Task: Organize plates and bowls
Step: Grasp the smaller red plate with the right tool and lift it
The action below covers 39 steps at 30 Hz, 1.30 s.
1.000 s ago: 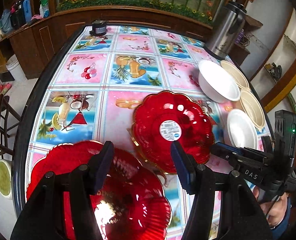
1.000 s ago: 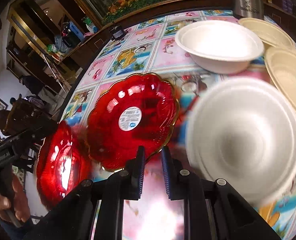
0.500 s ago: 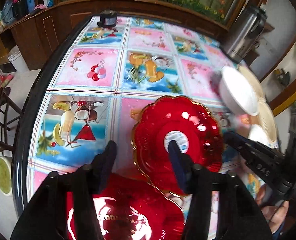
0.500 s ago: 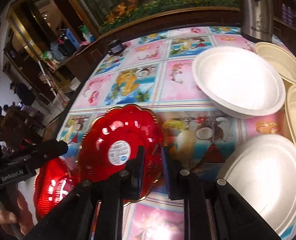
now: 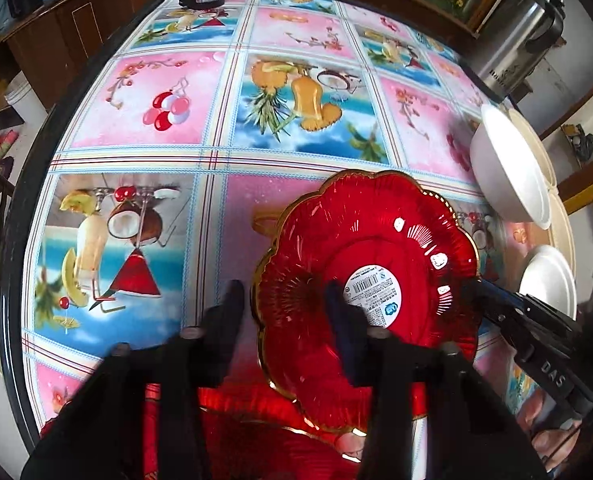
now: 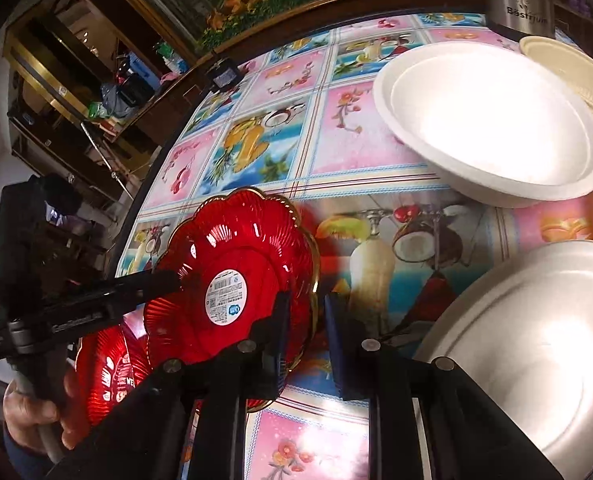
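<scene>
The red plate with the white sticker [image 6: 232, 276] is tilted, low in the centre of the frame, over the fruit-pattern tablecloth [image 5: 200, 120]. The right gripper [image 6: 306, 316] is clamped on its right rim. The left gripper [image 5: 284, 308] is closing around its left rim, with the pads not yet pressing. A second red plate [image 6: 104, 376] lies at the lower left, and white bowls [image 6: 492, 120] are at the right.

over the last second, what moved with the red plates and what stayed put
The stickered red plate has been lifted by its rim in the right tongs and carried over the second red plate. The left tongs have come in astride its opposite rim, jaws closing. The white bowls and tan plates stayed put.
</scene>
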{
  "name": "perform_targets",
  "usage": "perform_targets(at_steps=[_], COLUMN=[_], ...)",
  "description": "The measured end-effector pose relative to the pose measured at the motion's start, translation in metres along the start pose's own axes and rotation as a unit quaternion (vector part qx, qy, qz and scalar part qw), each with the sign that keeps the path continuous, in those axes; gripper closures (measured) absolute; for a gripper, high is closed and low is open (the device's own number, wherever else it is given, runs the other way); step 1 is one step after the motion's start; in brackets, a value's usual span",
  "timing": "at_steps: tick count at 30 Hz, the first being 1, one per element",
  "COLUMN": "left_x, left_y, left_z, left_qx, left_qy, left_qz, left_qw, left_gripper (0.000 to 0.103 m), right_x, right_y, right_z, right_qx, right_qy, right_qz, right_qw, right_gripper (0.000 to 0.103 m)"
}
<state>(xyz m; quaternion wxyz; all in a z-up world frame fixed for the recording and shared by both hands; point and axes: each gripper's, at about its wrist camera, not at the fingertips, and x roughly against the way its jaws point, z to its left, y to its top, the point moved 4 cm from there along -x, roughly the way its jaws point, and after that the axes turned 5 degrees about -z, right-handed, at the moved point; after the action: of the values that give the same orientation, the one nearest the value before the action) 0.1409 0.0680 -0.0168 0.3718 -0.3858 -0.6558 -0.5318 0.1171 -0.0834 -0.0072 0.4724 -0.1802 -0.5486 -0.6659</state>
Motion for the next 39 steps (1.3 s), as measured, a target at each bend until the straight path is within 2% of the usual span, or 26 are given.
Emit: perform_targets(at_steps=[2, 8, 25, 31, 39], left_x=[0.0, 0.012, 0.055, 0.084, 0.115], left_y=[-0.001, -0.002, -0.001, -0.016, -0.048], left_z=[-0.003, -0.009, -0.019, -0.007, 0.027], left_qx=[-0.007, -0.017, -0.027, -0.021, 0.006], left_qy=[0.004, 0.006, 0.023, 0.028, 0.033], left_qz=[-0.003, -0.022, -0.058, -0.077, -0.094], left_qw=[1.0, 0.9996, 0.9977, 0.9964, 0.995], left_gripper=[0.075, 0.075, 0.075, 0.075, 0.075], right_x=[0.004, 0.021, 0.061, 0.077, 0.08], right_y=[0.0, 0.005, 0.01, 0.001, -0.024], right_z=[0.001, 0.002, 0.014, 0.035, 0.074], right_qx=[0.012, 0.014, -0.002, 0.009, 0.037], right_qy=[-0.017, -0.016, 0.044, 0.064, 0.091], right_qz=[-0.011, -0.043, -0.082, -0.088, -0.07], right_qw=[1.0, 0.999, 0.996, 0.994, 0.993], right_gripper=[0.096, 0.097, 0.097, 0.097, 0.097])
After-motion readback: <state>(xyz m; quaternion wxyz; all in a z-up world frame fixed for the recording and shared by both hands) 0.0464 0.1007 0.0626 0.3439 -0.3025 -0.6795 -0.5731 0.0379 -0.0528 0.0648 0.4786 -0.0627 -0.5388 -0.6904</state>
